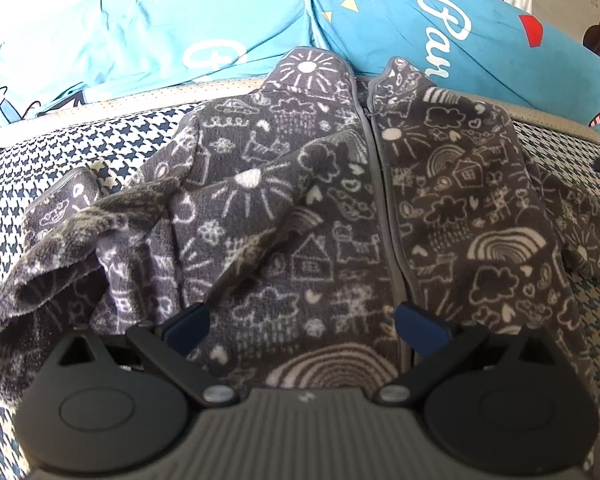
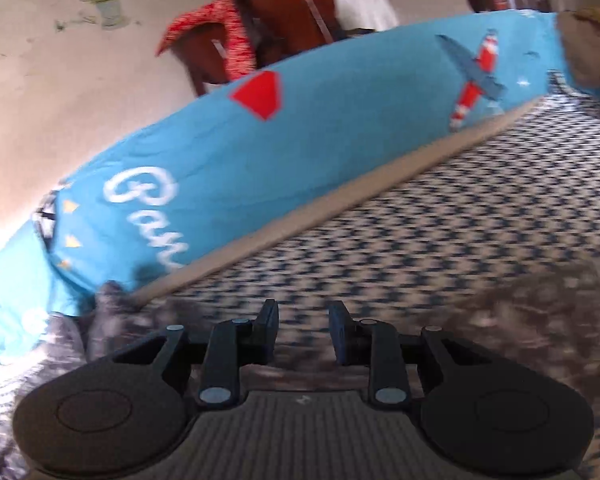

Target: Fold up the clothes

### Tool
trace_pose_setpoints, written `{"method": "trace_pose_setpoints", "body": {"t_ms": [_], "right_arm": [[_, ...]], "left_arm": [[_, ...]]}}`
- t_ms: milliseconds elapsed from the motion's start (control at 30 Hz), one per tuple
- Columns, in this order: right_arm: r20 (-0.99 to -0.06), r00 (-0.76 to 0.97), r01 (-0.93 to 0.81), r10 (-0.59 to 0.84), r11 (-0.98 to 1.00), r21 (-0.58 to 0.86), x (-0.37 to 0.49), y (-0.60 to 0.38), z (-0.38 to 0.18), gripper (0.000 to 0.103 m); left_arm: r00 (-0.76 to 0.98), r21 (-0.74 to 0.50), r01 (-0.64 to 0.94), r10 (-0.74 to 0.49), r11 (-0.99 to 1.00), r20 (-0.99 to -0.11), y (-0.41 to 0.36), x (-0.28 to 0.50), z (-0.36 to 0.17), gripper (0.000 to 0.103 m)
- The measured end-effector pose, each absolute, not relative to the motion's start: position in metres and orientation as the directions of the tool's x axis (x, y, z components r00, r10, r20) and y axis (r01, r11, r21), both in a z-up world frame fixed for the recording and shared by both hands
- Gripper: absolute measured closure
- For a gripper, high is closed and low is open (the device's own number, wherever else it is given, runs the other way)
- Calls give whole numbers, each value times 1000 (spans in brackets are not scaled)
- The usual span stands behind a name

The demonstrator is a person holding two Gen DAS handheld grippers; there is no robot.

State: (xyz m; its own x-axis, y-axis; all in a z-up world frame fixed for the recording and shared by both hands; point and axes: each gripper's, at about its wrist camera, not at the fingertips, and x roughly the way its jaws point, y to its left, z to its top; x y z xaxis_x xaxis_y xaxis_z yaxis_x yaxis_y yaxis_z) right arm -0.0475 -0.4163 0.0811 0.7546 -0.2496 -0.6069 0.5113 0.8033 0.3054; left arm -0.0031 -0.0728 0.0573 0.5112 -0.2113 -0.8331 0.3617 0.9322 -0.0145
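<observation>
The left gripper (image 1: 302, 326) hangs low over the grey fleece jacket (image 1: 440, 208), its jaws spread wide with nothing between them but the printed cloth below; whether the blue fingertips (image 1: 188, 326) actually press on the fleece I cannot tell. The jacket lies front up on the checked bed cover (image 1: 32, 176), zip (image 1: 384, 184) closed and running up to the collar, which sits against the two blue pillows (image 1: 112, 32) at the head of the bed. One sleeve (image 1: 260, 196) is folded in across the chest, and that sleeve's side bunches up in a rumpled heap near the left gripper. The right gripper (image 2: 303, 330) has its jaws partly open, a narrow gap between them, and nothing in it; it is over the jacket's edge, with blurred grey fleece under and beside it. Its camera is tilted and smeared, so the jacket shows there only as dark fuzzy patches, but it takes in what the left view barely shows: the length of one blue pillow with a red plane (image 2: 476, 80) printed on it, a wooden chair (image 2: 288, 4) draped with red cloth (image 2: 232, 36) beyond the bed, and a pale wall
</observation>
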Motion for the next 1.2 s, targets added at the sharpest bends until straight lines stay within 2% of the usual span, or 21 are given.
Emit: {"method": "trace_pose_setpoints", "body": {"t_ms": [133,267,433,733,833,967,1033,1067,1133,1200], "right_arm": [[-625,718,571,-307,774,276,-71,-443,79,75],[-629,684,630,-368,733,257,-92,-467,76,68],[-626,607,727,-490,661,187,-111,-491,71,65],[-624,380,882,-683,470,23,-136,-527,57,50],[-645,300,917,-702,399,-7,-141,-534,49,48],[-649,298,911,-700,412,-26,-137,-528,46,41],[-649,309,900,-695,434,-36,-135,-523,45,41],[-645,315,893,-696,447,-46,-133,-520,44,44],[-640,342,877,-688,479,-47,-131,-515,44,59],[-639,374,858,-672,512,-36,-128,-513,45,89]], "left_arm": [[518,-3,366,-206,931,-830,-77,-4,57,0],[523,5,370,-204,929,-827,-80,-5,57,0],[525,13,373,-200,928,-827,-83,-6,57,0],[526,25,375,-191,927,-829,-87,-6,56,0],[527,28,376,-189,926,-829,-87,-6,56,0],[526,28,376,-188,926,-830,-87,-6,56,0],[526,30,377,-188,926,-830,-87,-6,56,0],[525,29,377,-188,926,-830,-87,-6,56,0],[524,28,377,-188,926,-831,-88,-6,55,0],[524,30,377,-187,926,-831,-88,-6,55,0]]}}
